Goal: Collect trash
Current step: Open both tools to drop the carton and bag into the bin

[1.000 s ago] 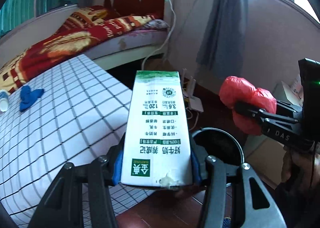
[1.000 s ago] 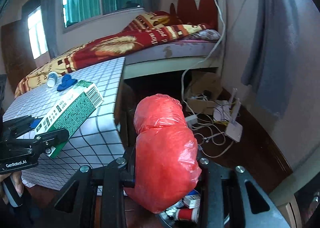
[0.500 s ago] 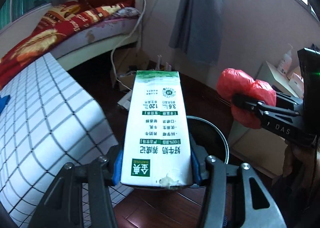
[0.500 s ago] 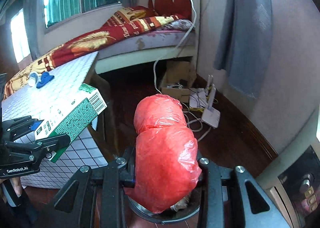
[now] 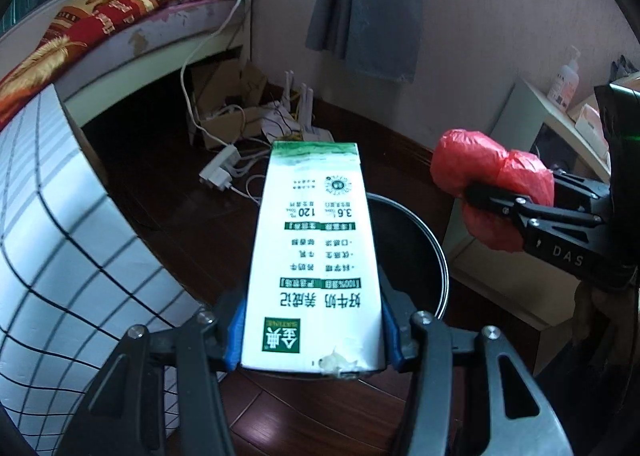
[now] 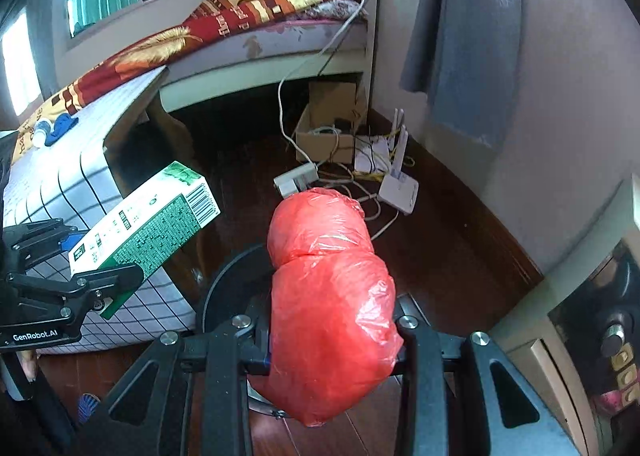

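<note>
**Both loads held over the bin**

Since both things are bound for the bin on the floor, each is carried above its rim. Left gripper is clamped tight on the milk carton, lengthwise over the bin's near side. Right gripper squeezes the red bag above the bin, apparently centred, though the bag hides most of it.
</note>
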`<move>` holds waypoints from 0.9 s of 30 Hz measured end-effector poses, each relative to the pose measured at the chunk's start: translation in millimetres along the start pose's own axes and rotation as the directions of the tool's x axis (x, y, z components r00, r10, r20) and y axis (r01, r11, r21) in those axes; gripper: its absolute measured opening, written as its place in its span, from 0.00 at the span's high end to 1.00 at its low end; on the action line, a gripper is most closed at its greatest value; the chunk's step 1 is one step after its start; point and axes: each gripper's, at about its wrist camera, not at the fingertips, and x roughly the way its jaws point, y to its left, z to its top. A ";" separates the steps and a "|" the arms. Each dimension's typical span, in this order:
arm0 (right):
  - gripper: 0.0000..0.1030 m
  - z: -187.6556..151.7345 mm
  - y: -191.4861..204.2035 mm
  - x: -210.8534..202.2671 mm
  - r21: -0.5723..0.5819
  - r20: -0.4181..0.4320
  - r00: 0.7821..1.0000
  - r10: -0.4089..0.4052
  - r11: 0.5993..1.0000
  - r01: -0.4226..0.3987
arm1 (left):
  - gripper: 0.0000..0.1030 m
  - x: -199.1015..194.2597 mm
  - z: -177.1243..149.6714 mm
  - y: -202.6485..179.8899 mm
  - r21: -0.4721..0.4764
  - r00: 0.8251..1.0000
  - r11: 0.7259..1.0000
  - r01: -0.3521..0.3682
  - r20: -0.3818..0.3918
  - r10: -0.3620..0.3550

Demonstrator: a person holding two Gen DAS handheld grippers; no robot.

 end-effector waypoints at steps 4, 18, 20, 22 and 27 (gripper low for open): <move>0.65 -7.6 -3.3 14.5 -0.001 -0.032 0.999 0.009 1.000 -0.009 | 0.48 11.0 -1.6 -3.6 0.003 1.000 1.000 0.010 -0.021 -0.010; 0.60 -28.7 11.4 83.9 -0.106 -0.176 0.984 0.031 0.993 -0.051 | 0.46 80.5 -16.9 -3.4 -0.022 0.982 0.999 0.042 -0.181 -0.045; 0.17 -34.5 5.0 96.7 -0.115 -0.222 0.975 -0.031 0.993 0.005 | 0.25 89.8 -21.8 1.2 -0.029 0.979 0.999 -0.020 -0.205 0.014; 0.07 -39.3 -6.7 100.3 -0.090 -0.239 0.969 -0.064 0.995 0.044 | 0.02 86.8 -26.5 9.7 -0.062 0.981 0.997 -0.035 -0.195 0.023; 0.00 -45.6 -27.0 102.9 0.011 -0.273 0.959 -0.078 0.996 0.084 | 0.01 75.2 -37.4 25.7 -0.120 0.985 0.989 -0.087 -0.157 0.067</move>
